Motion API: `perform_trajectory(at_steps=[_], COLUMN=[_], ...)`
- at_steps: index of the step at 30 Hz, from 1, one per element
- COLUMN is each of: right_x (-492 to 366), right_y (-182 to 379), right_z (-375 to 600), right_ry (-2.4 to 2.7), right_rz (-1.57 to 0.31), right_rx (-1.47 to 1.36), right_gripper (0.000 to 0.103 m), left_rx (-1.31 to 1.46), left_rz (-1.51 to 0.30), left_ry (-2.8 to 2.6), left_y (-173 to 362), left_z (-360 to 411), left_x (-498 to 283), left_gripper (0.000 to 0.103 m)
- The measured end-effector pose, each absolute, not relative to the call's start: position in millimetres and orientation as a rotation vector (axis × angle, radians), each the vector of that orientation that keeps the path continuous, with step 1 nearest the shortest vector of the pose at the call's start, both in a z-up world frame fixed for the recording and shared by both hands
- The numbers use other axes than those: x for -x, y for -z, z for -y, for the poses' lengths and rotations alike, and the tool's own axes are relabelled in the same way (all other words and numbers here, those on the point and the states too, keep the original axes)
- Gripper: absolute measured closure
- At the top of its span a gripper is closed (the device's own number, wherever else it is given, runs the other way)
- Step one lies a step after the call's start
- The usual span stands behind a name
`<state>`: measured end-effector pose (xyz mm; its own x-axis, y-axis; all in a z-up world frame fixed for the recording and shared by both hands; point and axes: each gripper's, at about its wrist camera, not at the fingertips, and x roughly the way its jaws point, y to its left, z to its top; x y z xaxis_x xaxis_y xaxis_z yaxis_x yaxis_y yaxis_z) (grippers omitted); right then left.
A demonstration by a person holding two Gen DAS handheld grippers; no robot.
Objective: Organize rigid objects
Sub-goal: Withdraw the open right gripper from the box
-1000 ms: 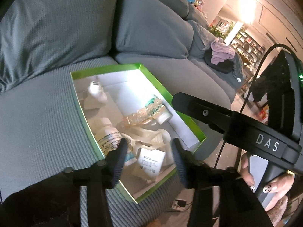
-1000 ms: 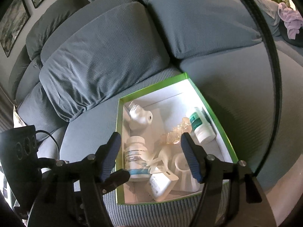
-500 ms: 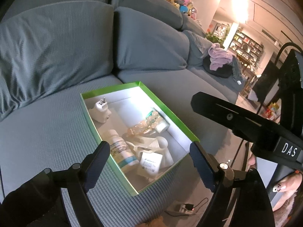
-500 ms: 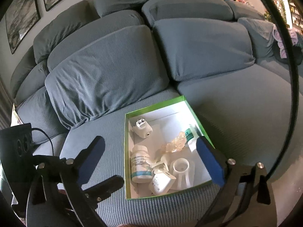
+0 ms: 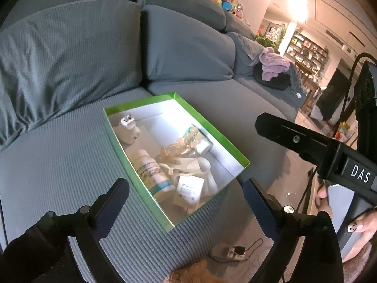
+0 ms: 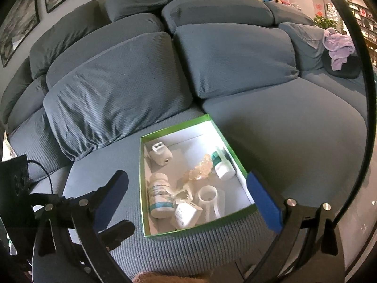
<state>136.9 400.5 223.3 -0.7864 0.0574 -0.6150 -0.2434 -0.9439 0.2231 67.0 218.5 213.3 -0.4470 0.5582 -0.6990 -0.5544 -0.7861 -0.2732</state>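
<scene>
Green-rimmed box [image 6: 174,135], white inside, sits on the grey sofa seat [image 6: 294,127], centre-low in both views. Long axis runs from the seat's front edge back toward the cushions [image 6: 113,89]; in the left wrist view it slants from lower right to upper left.

Contents: white pill bottle [image 6: 159,197] lying along the left wall, cap toward the back; white plug adapter [image 6: 161,152] in the far left corner, prongs toward the back; pale amber clip [image 6: 199,170] mid-box; green-and-white tube [image 6: 222,165] by the right wall; white ring piece [image 6: 208,197] and small white packet [image 6: 185,214] near the front.

Left gripper [image 5: 186,195]: jaws have just been opening, now wide, nothing between them. Right gripper [image 6: 188,188]: likewise just opening, spread wide, empty. Both hang above the box's near end without touching it.
</scene>
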Motion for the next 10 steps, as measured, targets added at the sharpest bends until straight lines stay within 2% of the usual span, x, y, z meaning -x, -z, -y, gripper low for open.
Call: perform_trajectory(at_steps=[10], right_x=[-144.3], right_y=[-221.0], right_z=[-397.6], right_ry=[-2.743], right_rz=[-0.396], right_rx=[0.953], right_gripper=[0.003], left_rx=[1.076], left_rz=[0.043], left_ry=[-2.226], left_y=[-213.3], left_z=[-212.1], left_x=[-69.3], left_gripper=[0.005])
